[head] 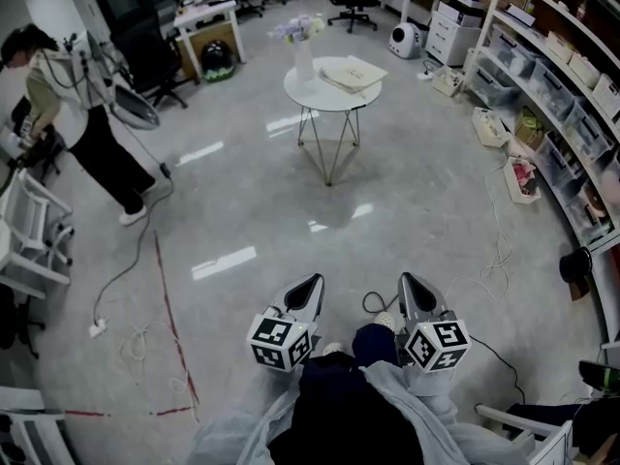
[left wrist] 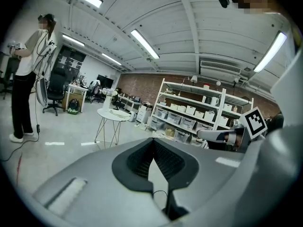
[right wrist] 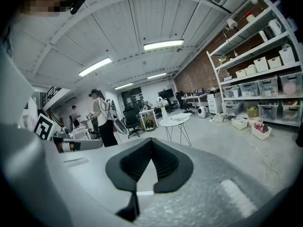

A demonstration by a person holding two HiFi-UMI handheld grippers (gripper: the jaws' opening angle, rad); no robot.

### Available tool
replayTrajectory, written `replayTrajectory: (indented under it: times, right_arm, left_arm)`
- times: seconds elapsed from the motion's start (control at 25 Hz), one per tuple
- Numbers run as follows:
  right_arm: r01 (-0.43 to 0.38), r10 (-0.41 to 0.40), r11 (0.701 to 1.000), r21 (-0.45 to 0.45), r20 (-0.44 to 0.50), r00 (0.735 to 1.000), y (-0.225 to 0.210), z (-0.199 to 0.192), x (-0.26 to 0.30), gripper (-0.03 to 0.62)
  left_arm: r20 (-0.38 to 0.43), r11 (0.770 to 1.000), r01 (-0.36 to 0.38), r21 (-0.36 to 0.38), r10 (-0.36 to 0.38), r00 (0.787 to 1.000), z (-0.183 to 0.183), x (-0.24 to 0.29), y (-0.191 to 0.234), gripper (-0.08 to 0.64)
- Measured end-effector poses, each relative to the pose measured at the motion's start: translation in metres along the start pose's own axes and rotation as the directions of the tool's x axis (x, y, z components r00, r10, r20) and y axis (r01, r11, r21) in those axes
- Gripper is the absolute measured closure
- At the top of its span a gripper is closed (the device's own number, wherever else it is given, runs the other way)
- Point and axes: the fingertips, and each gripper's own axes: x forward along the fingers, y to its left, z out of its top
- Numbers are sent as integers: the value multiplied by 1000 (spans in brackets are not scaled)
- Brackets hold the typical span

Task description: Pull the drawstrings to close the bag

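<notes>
Far left of round desk (head: 315,95): standing person (head: 58,95). Near side, well apart from desk: left tool (head: 314,281) clamped together, empty. On desk: cream bag (head: 354,73) lying flat, beside vase (head: 303,61). Right tool (head: 407,281) likewise closed up, empty. Right of desk: shelves (head: 552,85) with bins.

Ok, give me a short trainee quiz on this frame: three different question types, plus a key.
1. True or false: the left gripper and right gripper are both shut and empty.
2. What stands on the round table beside the flat cloth? A) a vase of flowers B) a laptop C) a kettle
3. Fill in: the shelves run along the head view's ___ side.
Key: 1 true; 2 A; 3 right.
</notes>
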Motion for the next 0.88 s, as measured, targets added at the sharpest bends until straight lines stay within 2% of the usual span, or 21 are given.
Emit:
replayTrajectory:
  times: [0.16, 0.2, 0.24, 0.28, 0.32, 0.36, 0.48, 0.64, 0.88]
  right_arm:
    - [-12, 13, 1000, 14, -25, 1000, 8, -11, 0, 587]
    - [-24, 24, 1000, 16, -24, 999, 10, -9, 2, 512]
    - [-35, 35, 999, 19, -17, 999, 12, -6, 5, 406]
    - [-43, 43, 999, 22, -4, 999, 12, -1, 8, 339]
    - [-45, 45, 999, 24, 9, 999, 11, 3, 11, 319]
    - [-45, 45, 999, 24, 16, 999, 9, 6, 14, 319]
    - [-58, 58, 998, 17, -8, 998, 3, 3, 27, 324]
    - [-93, 94, 996, 13, -34, 995, -3, 4, 56, 324]
    - [-124, 125, 992, 15, -41, 991, -28, 23, 111, 324]
  left_arm:
    - [-8, 1000, 2, -23, -2, 1000, -6, 0, 1, 548]
    - [-2, 999, 9, -36, -9, 1000, -4, 1, 2, 507]
    - [2, 998, 21, -51, -21, 1000, -1, 4, 3, 412]
    - [6, 997, 34, -64, -34, 999, 1, 7, 4, 341]
    - [8, 997, 40, -72, -39, 999, 4, 11, 5, 274]
    - [8, 997, 38, -73, -38, 999, 6, 14, 7, 253]
    - [6, 999, 10, -54, -9, 1000, 6, 22, 16, 253]
    - [3, 998, -28, -64, 28, 1000, 8, 37, 33, 262]
    - [4, 994, -80, -74, 80, 997, 24, 73, 64, 265]
